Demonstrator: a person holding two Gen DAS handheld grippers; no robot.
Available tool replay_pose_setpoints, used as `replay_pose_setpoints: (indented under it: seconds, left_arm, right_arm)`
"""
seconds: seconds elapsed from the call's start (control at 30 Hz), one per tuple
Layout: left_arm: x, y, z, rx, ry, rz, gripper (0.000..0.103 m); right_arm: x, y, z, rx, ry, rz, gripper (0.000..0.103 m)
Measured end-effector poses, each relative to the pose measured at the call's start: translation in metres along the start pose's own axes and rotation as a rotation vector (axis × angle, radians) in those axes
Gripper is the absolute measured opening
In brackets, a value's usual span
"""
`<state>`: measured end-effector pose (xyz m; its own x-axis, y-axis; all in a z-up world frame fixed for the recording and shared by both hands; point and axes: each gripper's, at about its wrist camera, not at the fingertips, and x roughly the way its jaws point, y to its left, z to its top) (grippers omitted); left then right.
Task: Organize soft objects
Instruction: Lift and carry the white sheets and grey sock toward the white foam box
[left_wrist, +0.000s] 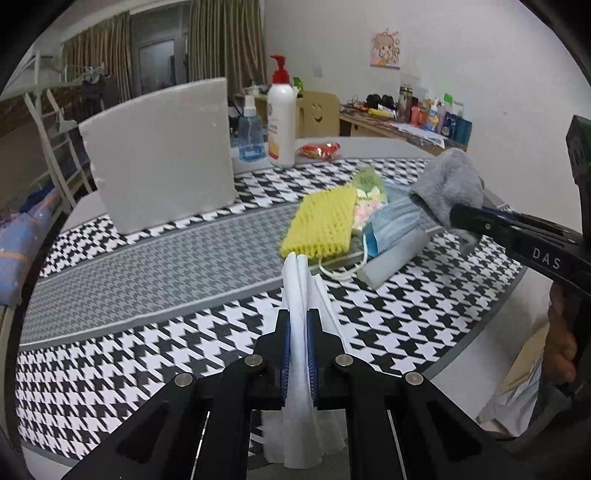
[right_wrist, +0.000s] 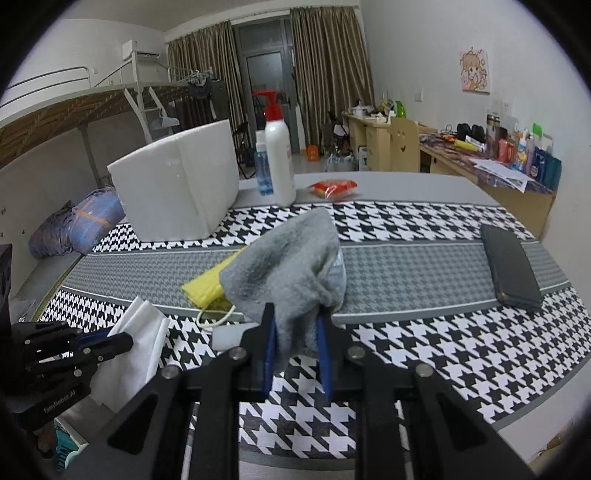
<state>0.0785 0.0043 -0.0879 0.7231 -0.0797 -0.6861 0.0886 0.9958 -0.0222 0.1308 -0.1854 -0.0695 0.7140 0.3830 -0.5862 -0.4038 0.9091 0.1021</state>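
Holding two soft things at once, we have both claws occupied near the front edge of the table. The left gripper (left_wrist: 298, 325) is pinched almost fully together on a folded white tissue (left_wrist: 300, 291), which stands up between the pads and droops below them, clear of the houndstooth tablecloth (left_wrist: 110, 369). The right gripper (right_wrist: 297, 321) is closed narrowly on a grey fleece cloth (right_wrist: 288, 258), bunched at the pinch and fanning upward, also lifted off the table. We judge both pieces are held high so that they can travel without dragging over the pile beneath.

Just beyond the tissue, at the middle of the table, lie the remaining soft items, touching one another: a yellow foam net sleeve (left_wrist: 319, 225), a blue face mask (left_wrist: 393, 221) with its ear loop trailing toward us, a small packet of pastel pieces (left_wrist: 367, 203) between them, and a grey foam block (left_wrist: 397, 254) partly under the mask. To the right rests a dark phone (right_wrist: 511, 266), well apart from the pile.

Farther left stands a white foam box (left_wrist: 159, 155), likely the destination for the soft things, though its opening is hidden from us. Behind it are a pump bottle (left_wrist: 281, 122), a blue spray bottle (left_wrist: 251, 133) and a red snack packet (left_wrist: 319, 150).
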Motion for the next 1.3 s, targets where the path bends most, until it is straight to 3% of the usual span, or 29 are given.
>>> replay_pose_setpoints:
  seconds: [0.37, 1.3]
  left_arm:
    - [-0.019, 0.016, 0.014, -0.018, -0.079, 0.038, 0.009]
    - [-0.046, 0.038, 0.069, -0.006, -0.236, 0.129, 0.009]
  right_arm:
    - [-0.020, 0.007, 0.012, -0.010, -0.080, 0.010, 0.024]
    - [-0.018, 0.048, 0.044, -0.082, -0.146, 0.056, 0.024]
